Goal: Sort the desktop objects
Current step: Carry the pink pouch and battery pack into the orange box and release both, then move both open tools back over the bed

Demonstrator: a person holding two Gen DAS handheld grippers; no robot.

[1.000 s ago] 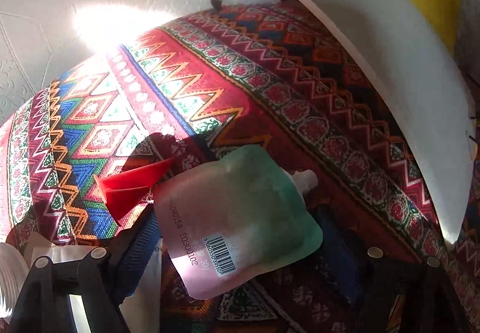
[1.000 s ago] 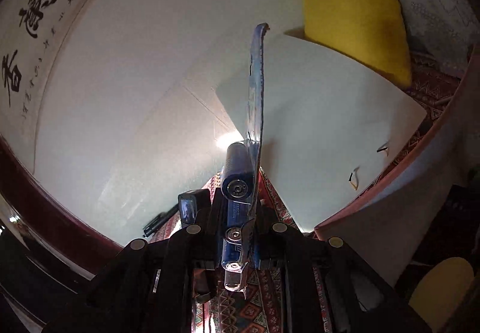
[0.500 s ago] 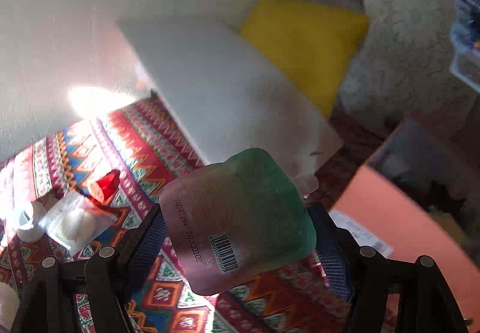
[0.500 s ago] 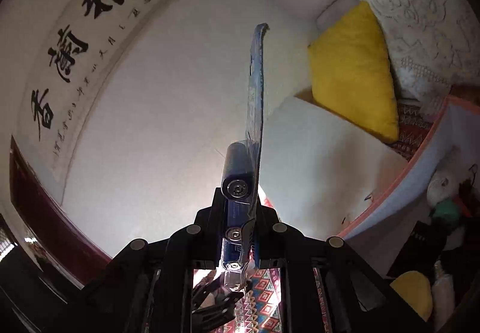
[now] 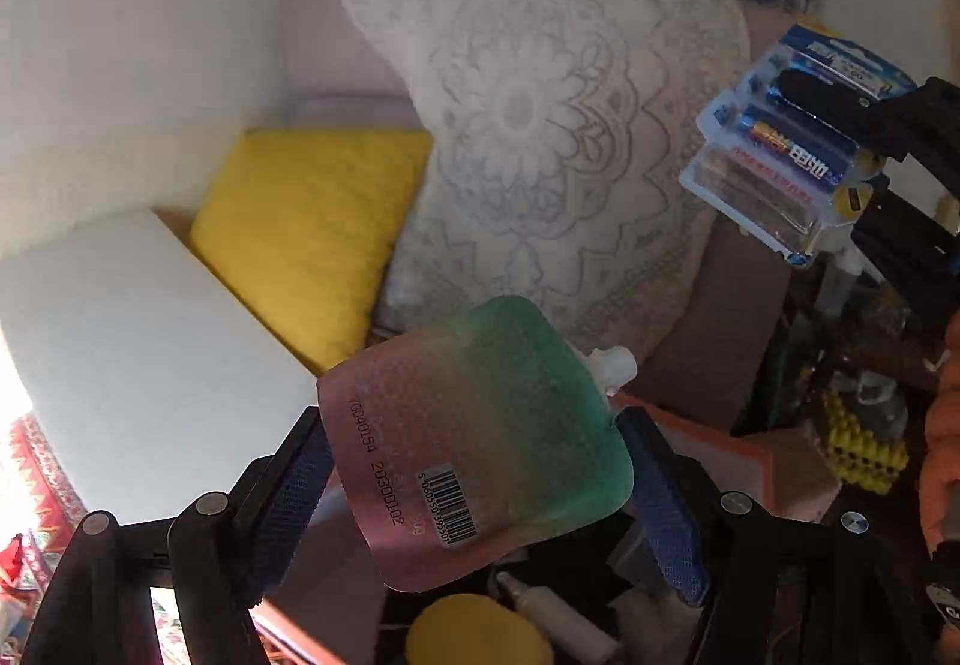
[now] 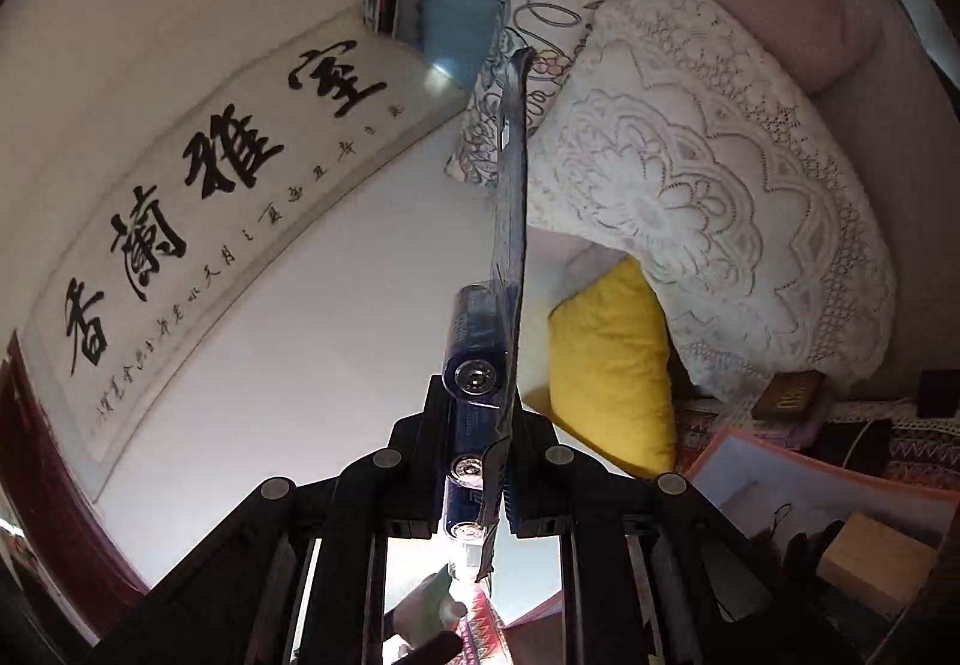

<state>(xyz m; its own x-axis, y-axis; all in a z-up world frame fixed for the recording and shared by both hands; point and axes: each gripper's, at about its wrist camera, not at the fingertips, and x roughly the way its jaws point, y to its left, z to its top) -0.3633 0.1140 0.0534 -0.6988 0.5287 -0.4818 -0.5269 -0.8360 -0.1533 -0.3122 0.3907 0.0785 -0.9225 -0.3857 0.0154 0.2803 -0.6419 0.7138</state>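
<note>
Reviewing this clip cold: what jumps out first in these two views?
The pink-and-green spout pouch fills the left wrist view, clamped in the left gripper. The battery blister pack stands edge-on in the right gripper, and it also shows at upper right in the left view. Behind: a yellow cushion and a calligraphy scroll.

1. The pouch (image 5: 474, 443) sits between the left claw's (image 5: 474, 485) two fingers, spout to the right.
2. Ahead and left of that claw lies a slab (image 5: 138, 359); a cushion (image 5: 312, 227) is behind it, and a lace pillow (image 5: 558, 143) right of the cushion.
3. Up and right of the left claw hangs the battery pack (image 5: 786, 149), in the right claw (image 6: 480, 461).
4. Below the left claw is a box (image 5: 726, 437) holding a bottle (image 5: 558, 617).
5. Left of the right claw a scroll (image 6: 228, 209) is on the wall.
</note>
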